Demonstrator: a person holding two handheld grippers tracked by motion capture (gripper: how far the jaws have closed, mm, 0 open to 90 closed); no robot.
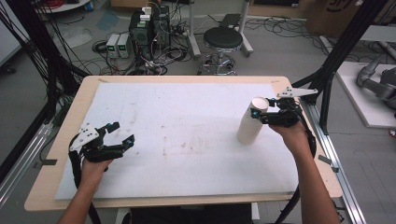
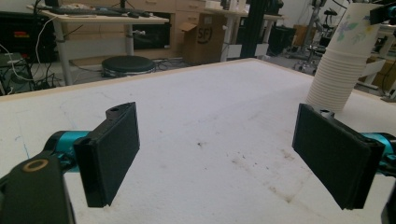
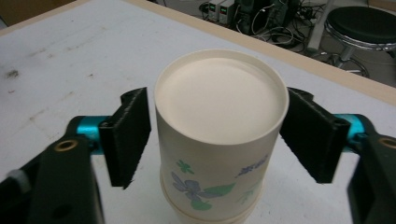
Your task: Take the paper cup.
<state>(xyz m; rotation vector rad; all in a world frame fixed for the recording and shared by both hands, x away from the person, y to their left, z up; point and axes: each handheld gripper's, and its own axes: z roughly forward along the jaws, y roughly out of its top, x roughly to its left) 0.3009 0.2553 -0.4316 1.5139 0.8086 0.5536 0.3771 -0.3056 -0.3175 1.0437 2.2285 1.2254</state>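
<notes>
A stack of upside-down paper cups stood at centre right of the high view, on the white table sheet. The top cup, printed with blue flowers, sat between the right gripper's jaws, both pads against its sides. The left gripper, at lower left, hung wide open and empty. Beyond the table stood a black stool and a cardboard box with writing too blurred to read.
</notes>
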